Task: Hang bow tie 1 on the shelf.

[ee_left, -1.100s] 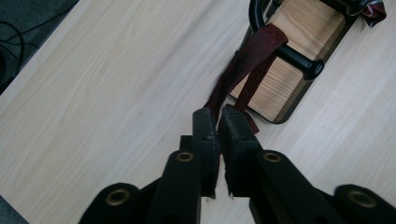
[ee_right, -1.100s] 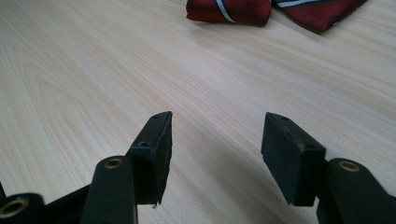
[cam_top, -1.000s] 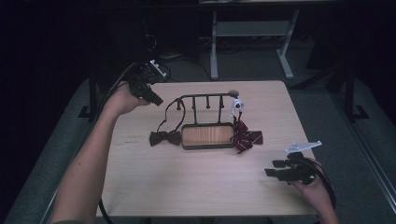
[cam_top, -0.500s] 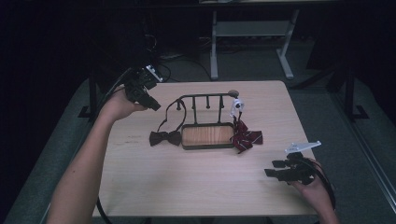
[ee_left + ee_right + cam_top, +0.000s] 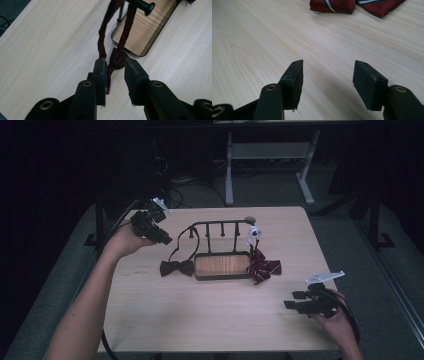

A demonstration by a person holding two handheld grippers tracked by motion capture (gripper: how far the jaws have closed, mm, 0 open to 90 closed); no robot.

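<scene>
Altogether two bow ties [image 5: 176, 268], one rack [image 5: 222, 266]

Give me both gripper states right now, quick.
Left gripper: jaws have just been opening; open, with the dark bow tie's strap between them, no longer clamped.
Right gripper: open, holding nothing, over the bare table.

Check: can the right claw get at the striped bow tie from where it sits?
Probably yes. The right claw is open and empty, and bare table lies between it and the striped bow tie. The left claw is over by the dark bow tie's strap, out of the way.
</scene>
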